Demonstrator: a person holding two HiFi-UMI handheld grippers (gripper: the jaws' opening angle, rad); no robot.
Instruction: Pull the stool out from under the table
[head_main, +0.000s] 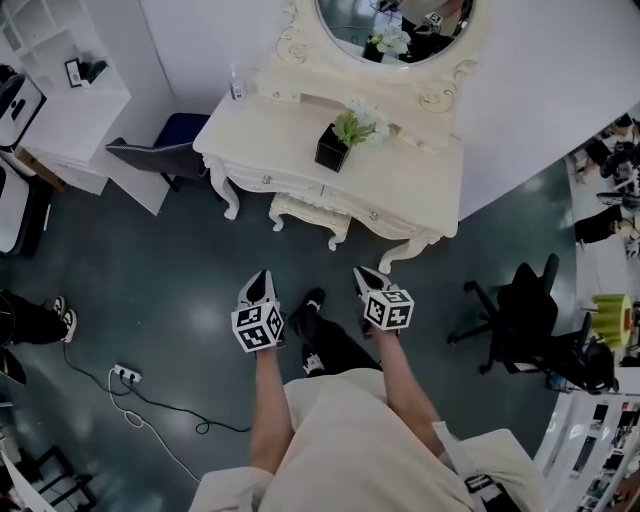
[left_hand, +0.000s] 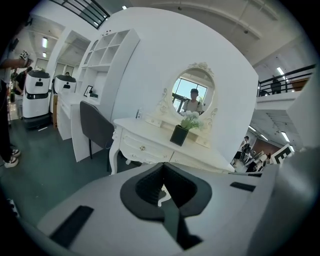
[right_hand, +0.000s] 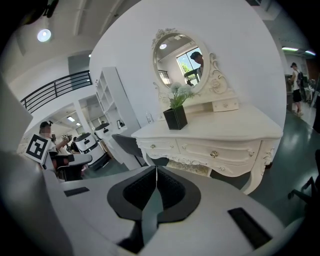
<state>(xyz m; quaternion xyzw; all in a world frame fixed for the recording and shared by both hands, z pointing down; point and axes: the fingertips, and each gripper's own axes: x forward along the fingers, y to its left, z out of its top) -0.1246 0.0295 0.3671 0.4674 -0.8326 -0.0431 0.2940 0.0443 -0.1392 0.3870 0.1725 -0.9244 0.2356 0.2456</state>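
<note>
Cream carved stool (head_main: 308, 214) tucked under ornate white counter (head_main: 280, 130). Left tool (head_main: 261, 280) and right tool (head_main: 364, 275), both clenched empty, near counter's front.

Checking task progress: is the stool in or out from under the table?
In. The stool sits tucked under the table, only its front edge showing. Left gripper and right gripper, both shut, hang short of it.

The stool (head_main: 311, 214) is mostly hidden under the table (head_main: 285, 135). The mirror (head_main: 345, 22) is cut off by the head view's top edge.
</note>
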